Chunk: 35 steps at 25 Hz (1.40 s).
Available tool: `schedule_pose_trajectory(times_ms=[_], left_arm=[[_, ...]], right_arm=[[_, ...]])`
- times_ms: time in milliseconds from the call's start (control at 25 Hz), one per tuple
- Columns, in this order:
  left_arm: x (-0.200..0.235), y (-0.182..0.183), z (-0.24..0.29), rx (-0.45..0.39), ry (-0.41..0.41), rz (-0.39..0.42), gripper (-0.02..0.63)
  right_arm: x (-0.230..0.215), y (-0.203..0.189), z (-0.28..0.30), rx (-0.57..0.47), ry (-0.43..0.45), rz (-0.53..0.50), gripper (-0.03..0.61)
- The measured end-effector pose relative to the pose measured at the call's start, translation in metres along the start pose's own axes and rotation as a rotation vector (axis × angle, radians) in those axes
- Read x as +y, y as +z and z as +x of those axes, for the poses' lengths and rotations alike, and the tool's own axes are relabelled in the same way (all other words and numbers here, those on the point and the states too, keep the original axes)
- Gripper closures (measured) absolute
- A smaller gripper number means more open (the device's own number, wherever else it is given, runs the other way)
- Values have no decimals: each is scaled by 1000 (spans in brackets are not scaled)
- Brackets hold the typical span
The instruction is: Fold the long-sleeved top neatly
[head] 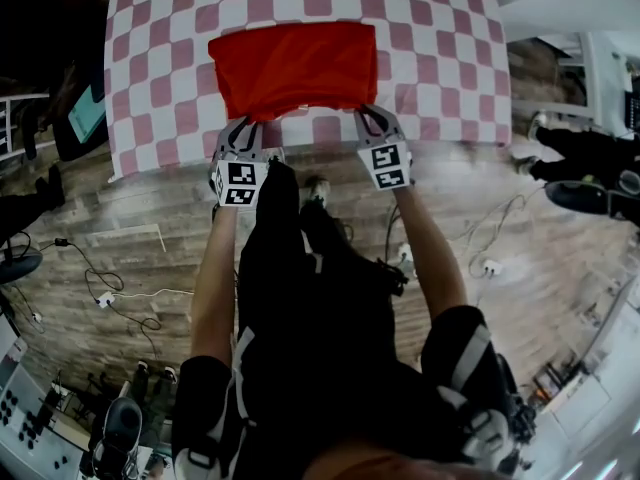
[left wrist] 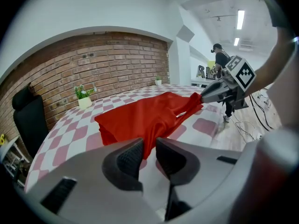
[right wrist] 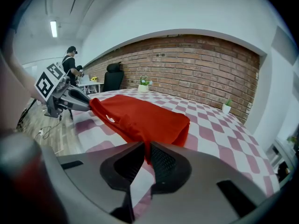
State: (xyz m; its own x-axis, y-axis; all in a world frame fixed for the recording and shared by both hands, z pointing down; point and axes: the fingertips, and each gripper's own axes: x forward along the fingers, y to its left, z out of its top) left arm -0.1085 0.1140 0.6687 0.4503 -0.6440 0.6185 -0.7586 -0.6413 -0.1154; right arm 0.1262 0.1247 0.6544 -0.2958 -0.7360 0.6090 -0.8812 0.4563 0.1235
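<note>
Found bare checked desk point(head: 440, 48) open on both sides of the red top point(head: 295, 68); spotted a potted plant point(left wrist: 84, 97) near the far edge.

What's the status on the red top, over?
Left gripper jaws apart, edge of red fabric long-sleeved top between. Right gripper jaws clamped on it. Top folded on pink-checked tablecloth; nothing blocking.

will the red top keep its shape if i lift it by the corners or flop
Probably floppy: the red top sags and creases along its near edge. Likely light: the right claw holds a corner up by a thin pinch. Pushed, it would probably bunch on the checked tablecloth, not slide.
</note>
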Motion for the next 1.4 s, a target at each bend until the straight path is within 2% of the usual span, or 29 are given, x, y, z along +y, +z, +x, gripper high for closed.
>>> schedule_pose_trajectory(times_ms=[200,480,640,840,960,1040,1200,1400], left_arm=[[-5,-5,-5,10,4,-19,535],[-8,0,-12,16,11,-46,521],[-9,4,-20,2,12,-68,502],[-13,6,-37,-19,25,-112,502],[-14,20,-50,-61,30,-142,503],[-14,34,-62,-98,41,-153,533],[-8,66,-92,-175,97,-210,600],[6,104,-123,-254,163,-276,607]], right_arm=[[8,-9,-4,30,28,2,550],[9,-10,-11,30,24,27,548],[11,-13,-17,42,34,41,515],[16,-11,-33,26,39,52,509],[12,11,-47,-54,12,94,511],[8,33,-60,-130,-6,132,531],[15,78,-87,-225,27,183,561],[28,122,-109,-298,71,176,569]])
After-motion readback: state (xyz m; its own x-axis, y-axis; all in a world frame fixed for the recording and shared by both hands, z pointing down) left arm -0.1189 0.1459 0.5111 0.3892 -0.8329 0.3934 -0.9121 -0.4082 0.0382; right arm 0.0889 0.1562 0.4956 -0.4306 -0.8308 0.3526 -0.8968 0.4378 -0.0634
